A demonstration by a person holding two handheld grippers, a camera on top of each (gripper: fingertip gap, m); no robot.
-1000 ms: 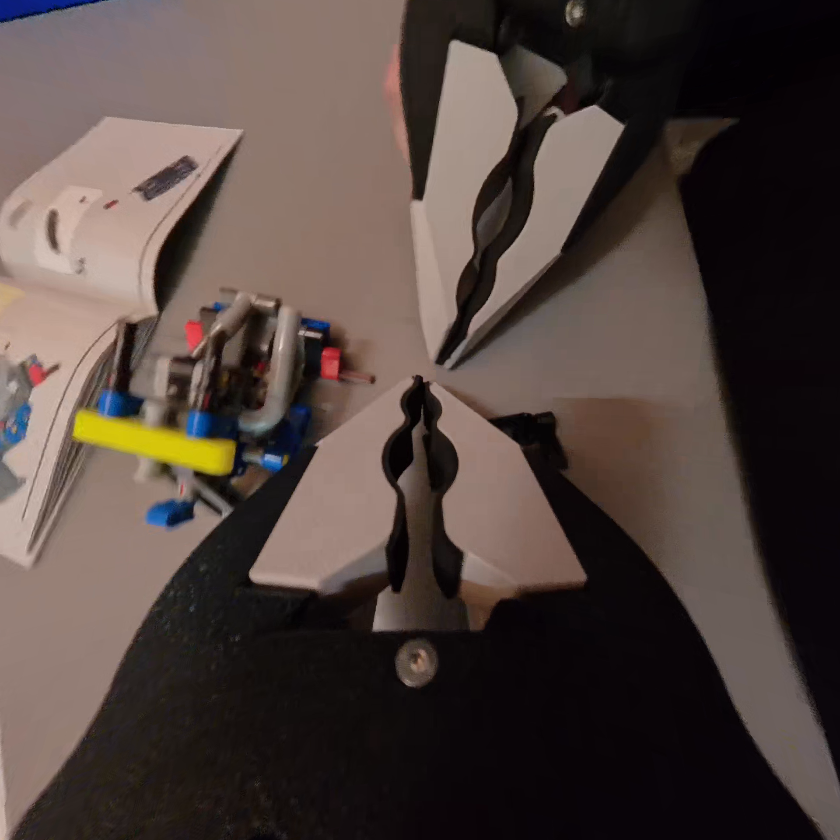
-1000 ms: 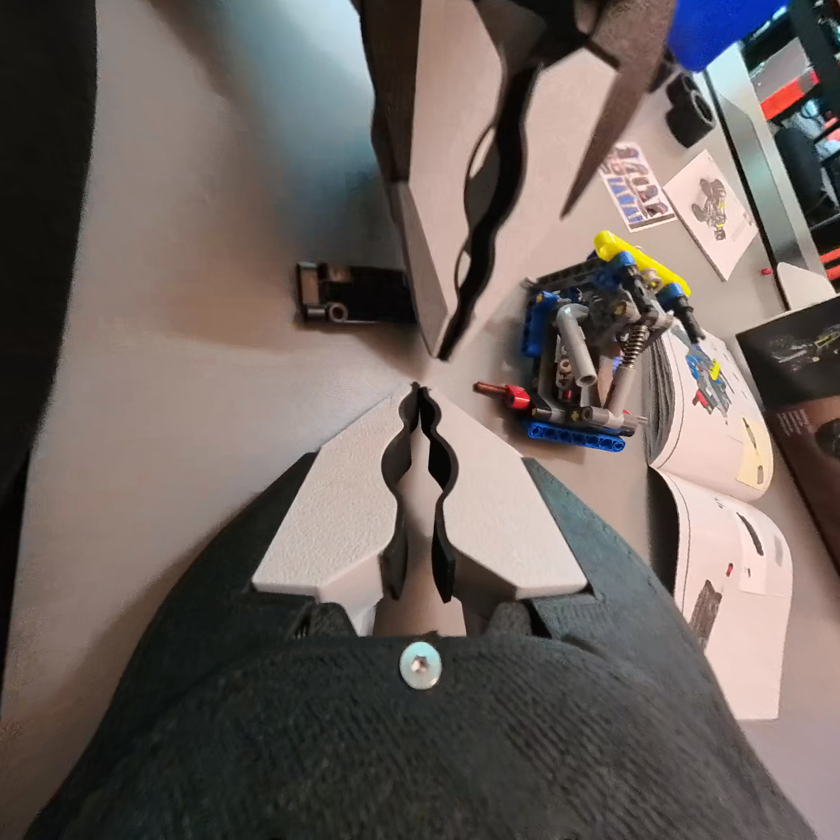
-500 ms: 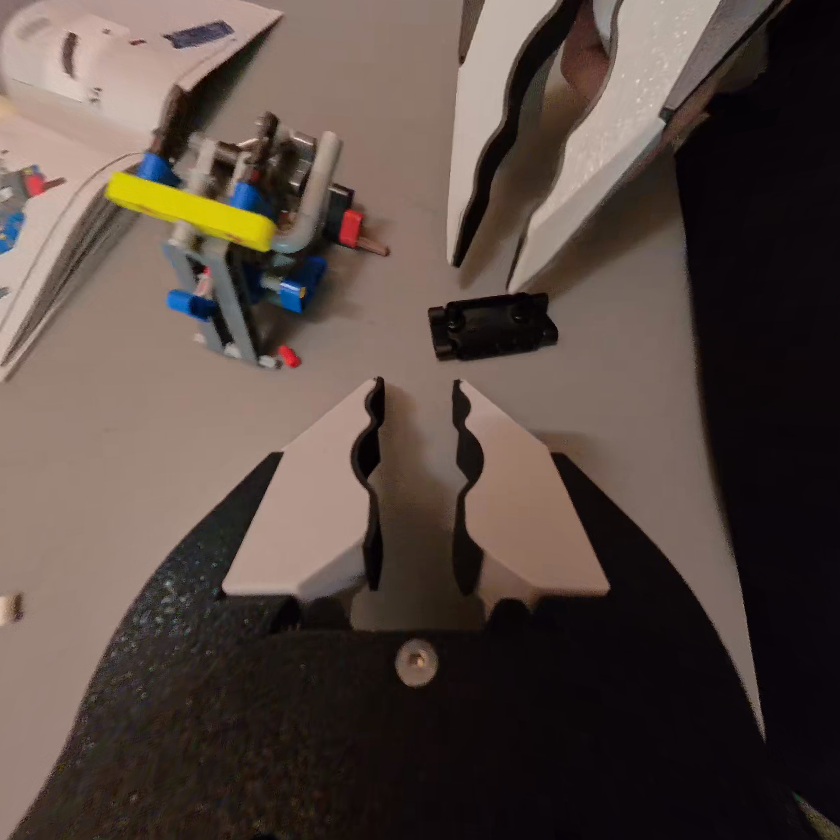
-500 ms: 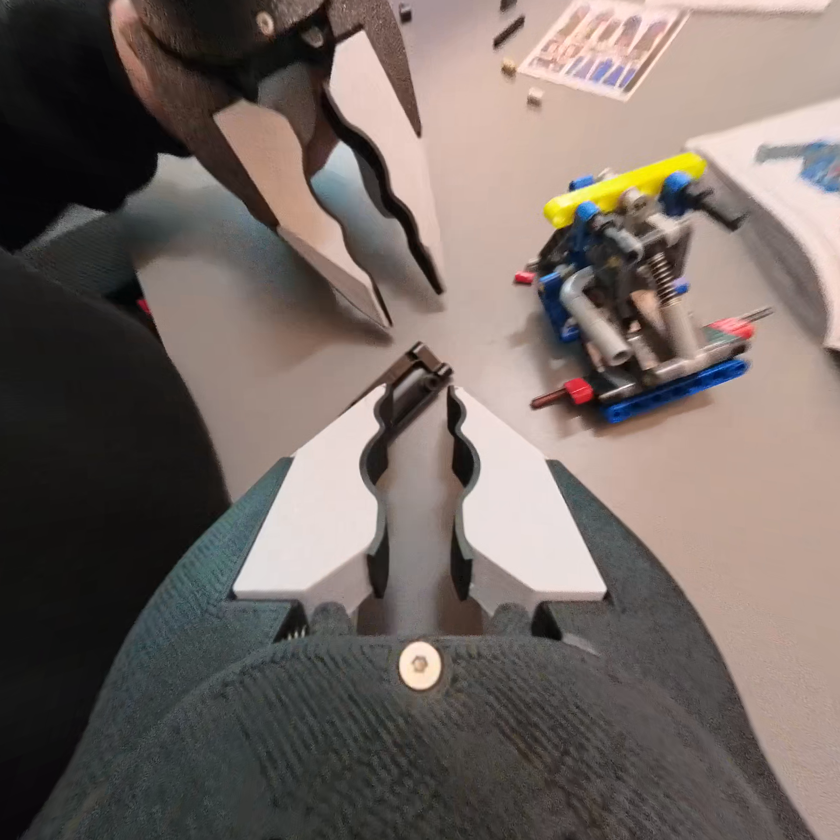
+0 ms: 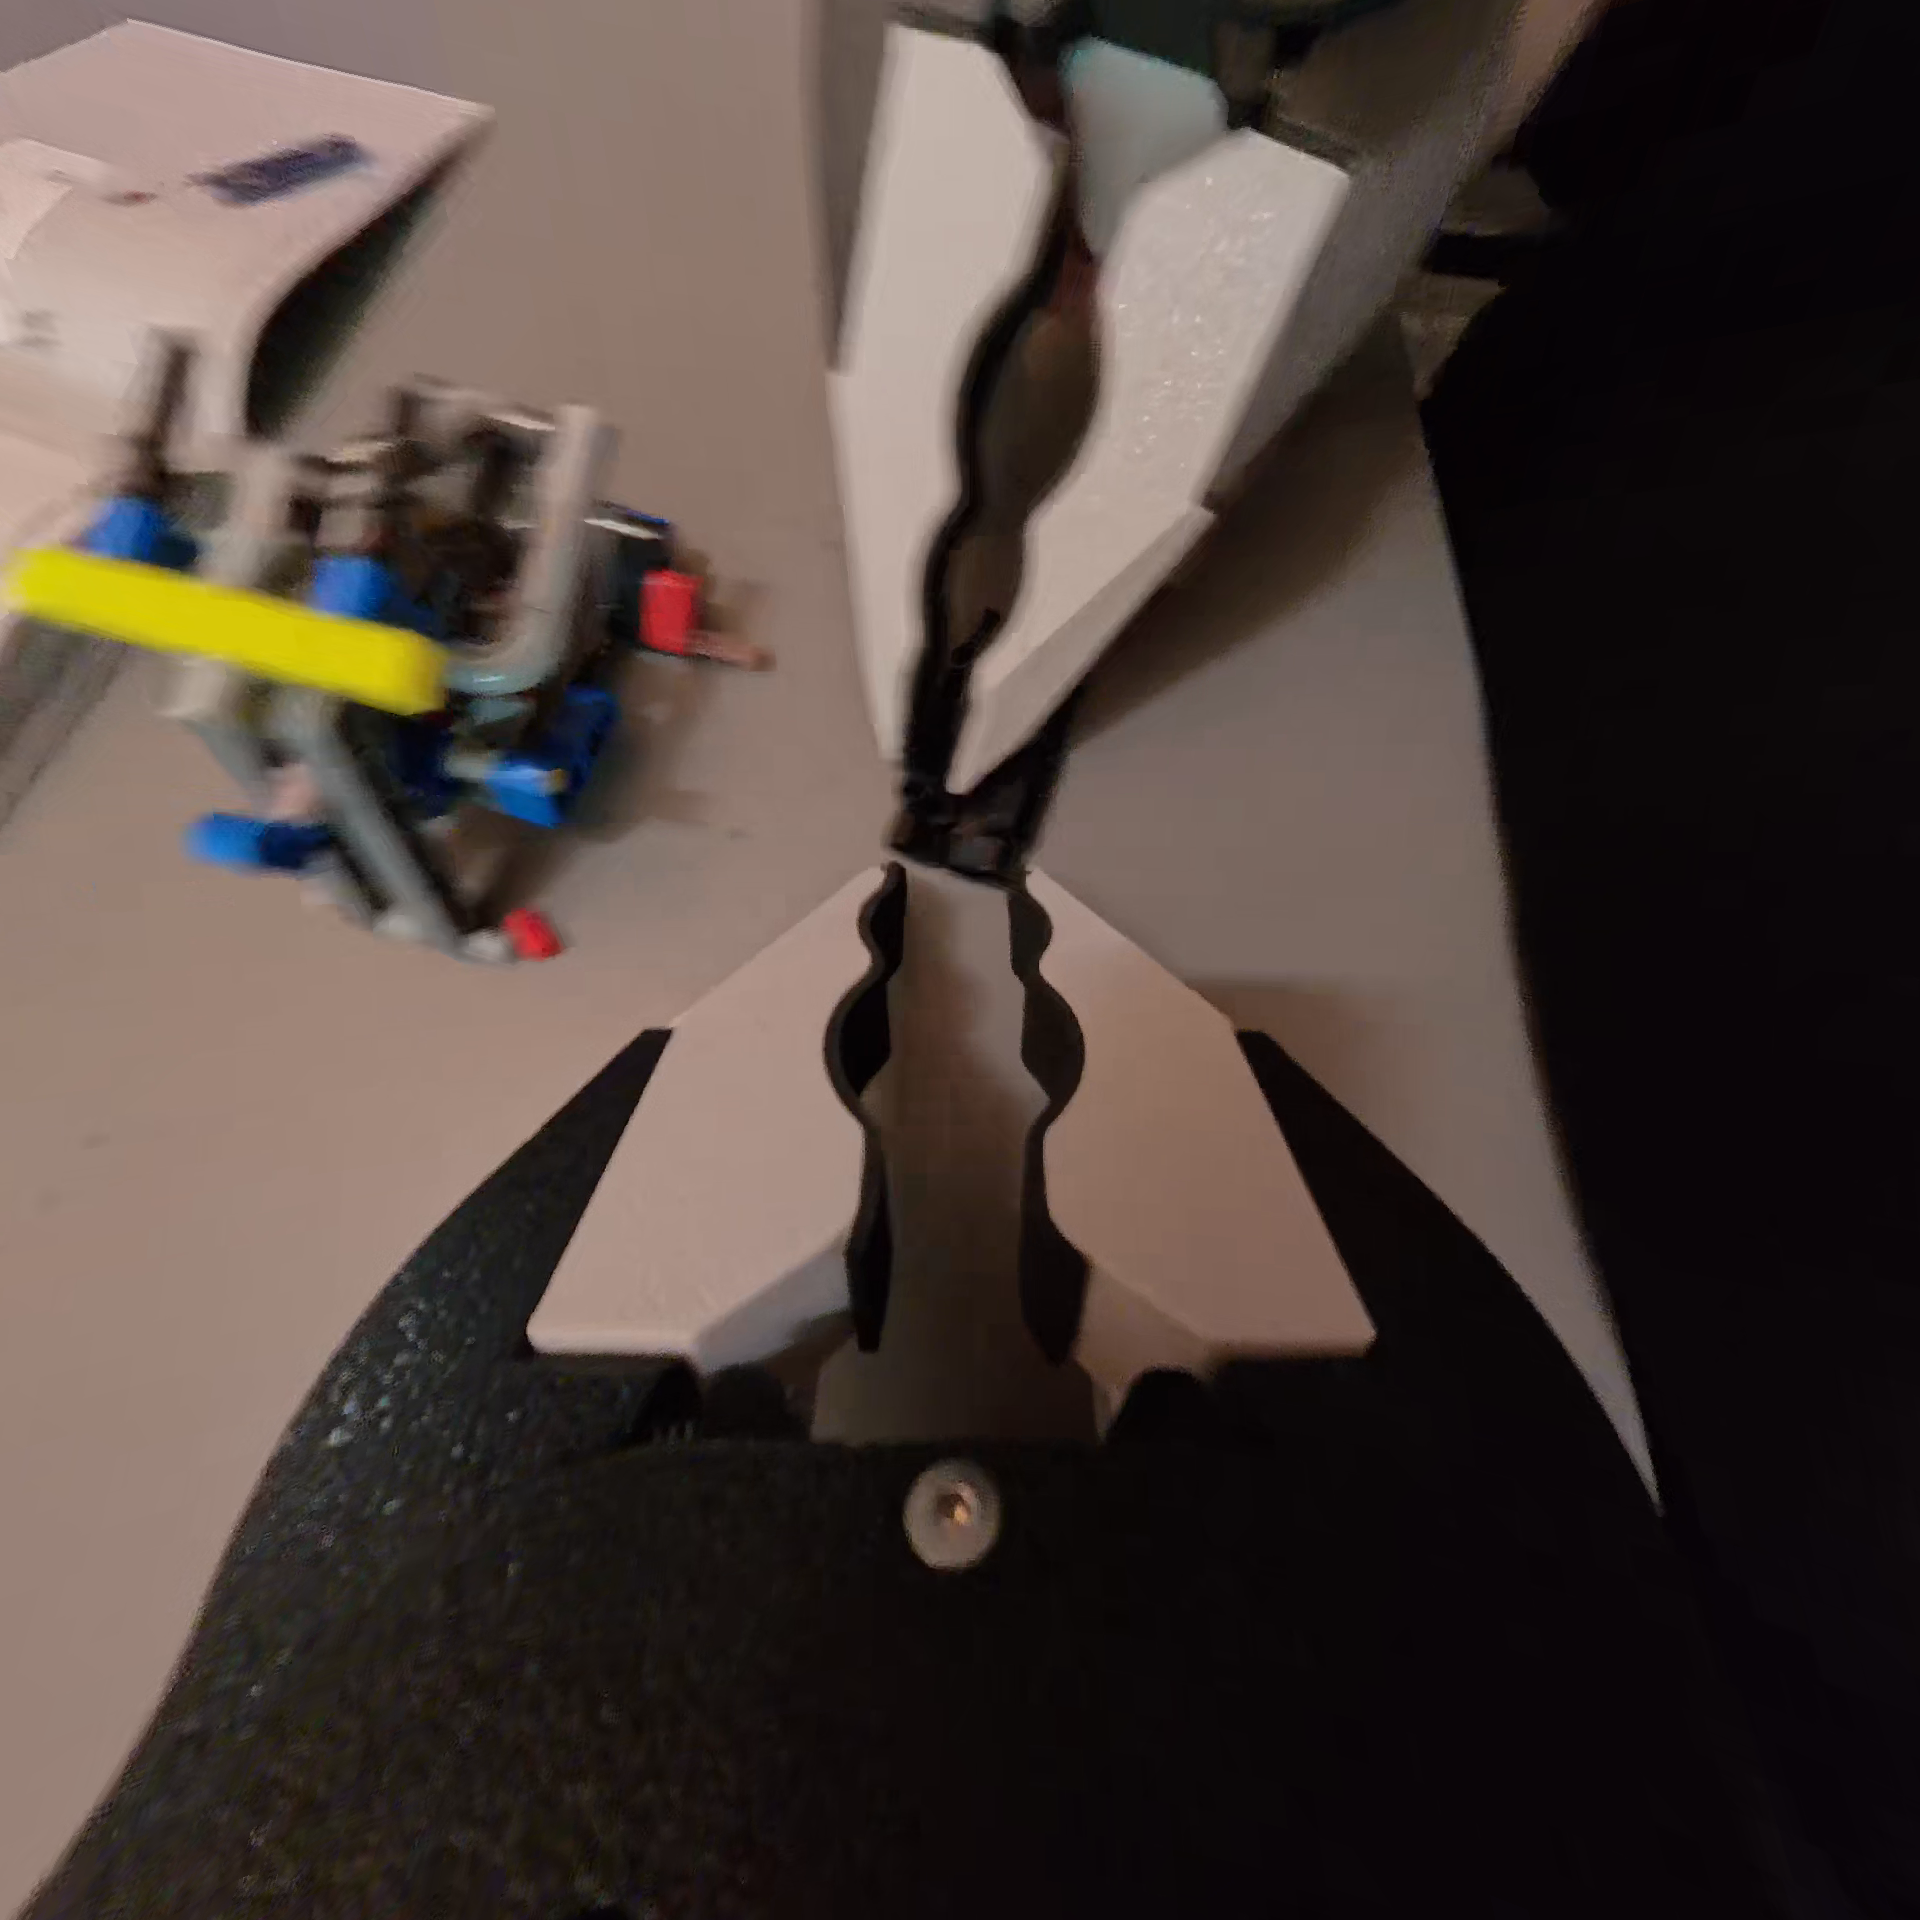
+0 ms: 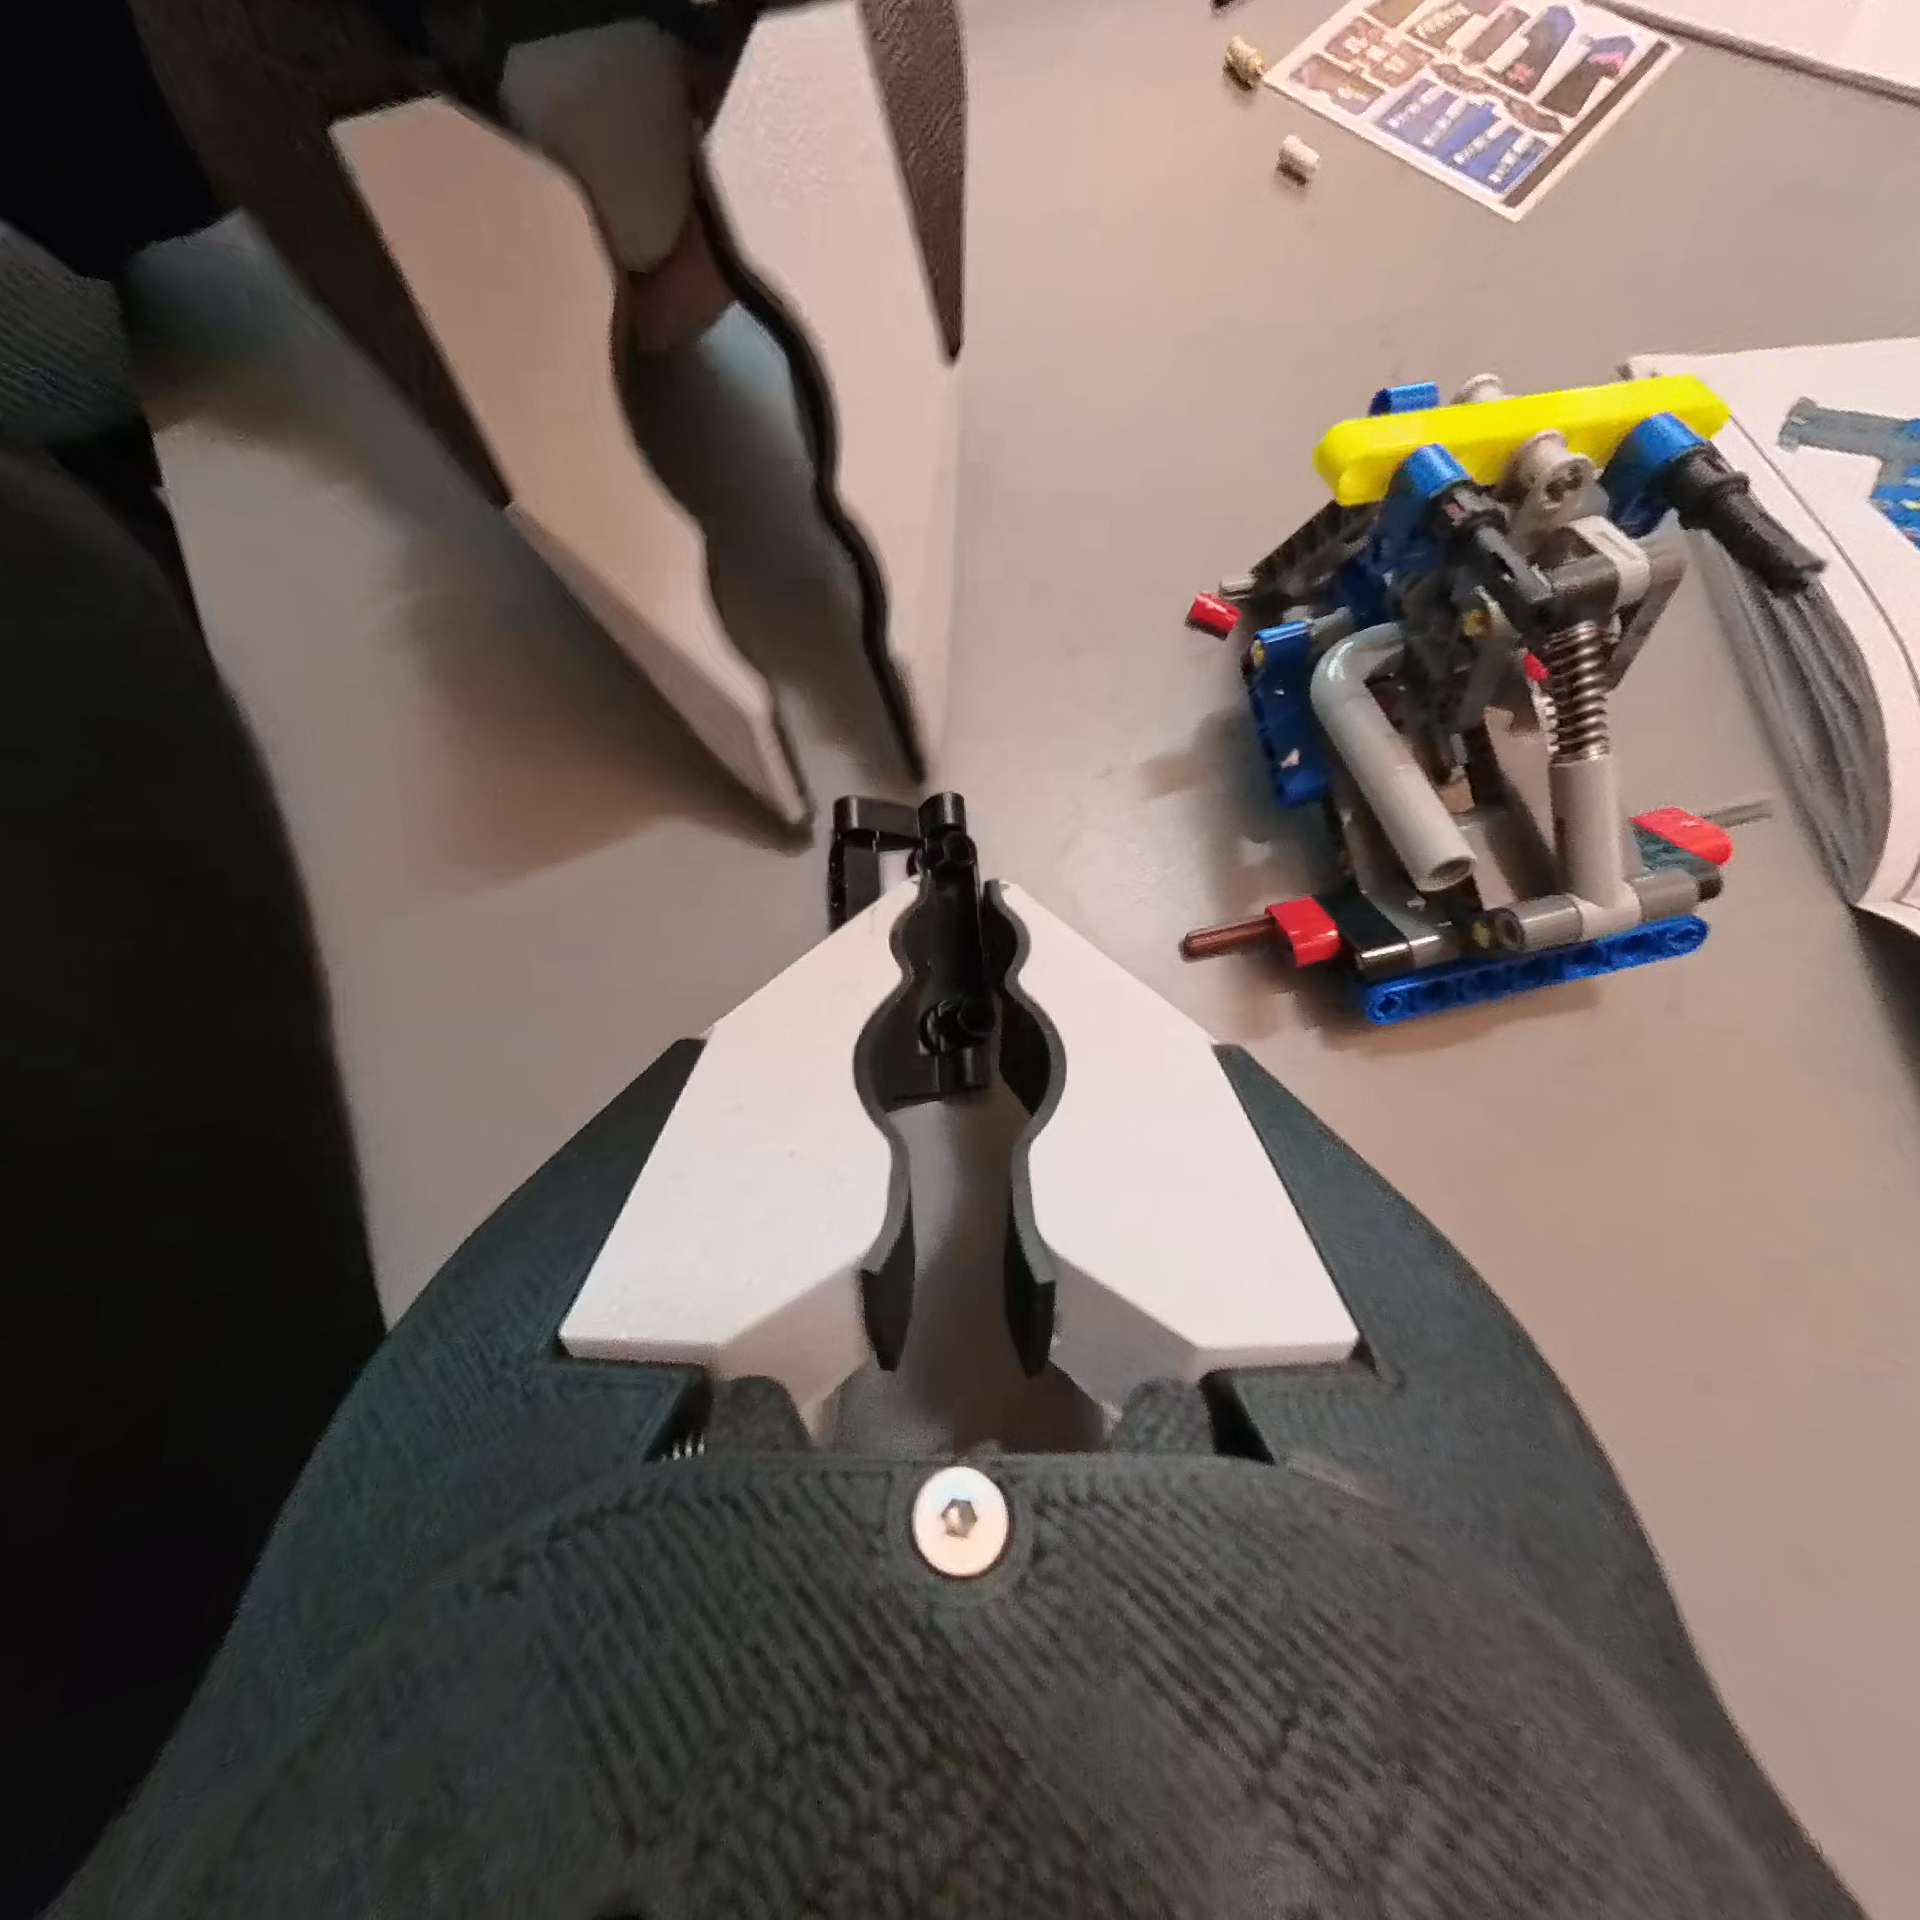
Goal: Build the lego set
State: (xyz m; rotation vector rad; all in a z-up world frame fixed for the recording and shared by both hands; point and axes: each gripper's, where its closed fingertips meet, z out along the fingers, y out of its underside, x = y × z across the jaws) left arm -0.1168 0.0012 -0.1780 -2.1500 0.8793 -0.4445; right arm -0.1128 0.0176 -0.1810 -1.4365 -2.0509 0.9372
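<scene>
Black piece (image 6: pixel 945 966): small dark plastic part with pins, standing on edge above the grey table (image 6: pixel 1351 1351); its far end stuck out past the fingertips.
Right gripper (image 6: pixel 951 894): jaws nearly together, clamped on the black piece, pads against its two sides.
Left gripper (image 5: pixel 956 883): fingers apart with bare table showing between them and nothing in them. The tips sat right at the exposed end of the black piece (image 5: pixel 966 831). Contact could not be told through the blur.
Change, right: half a second earlier the right jaws were wider and the piece lay flat on the table at their tips; now it was up off the surface and gripped.
Change, left: its gap had narrowed over the same half second, and the two grippers had drawn tip to tip.
Model (image 6: pixel 1455 727): part-built blue, grey and yellow brick assembly with a spring, untouched, well off to the side of both grippers.
Booklet (image 6: pixel 1818 623): open, just beyond the model.
Sticker sheet (image 6: pixel 1475 94): at the far edge, two small tan pieces (image 6: pixel 1297 158) beside it.
Containers: none showed in either view; loose parts lay directly on the table.
</scene>
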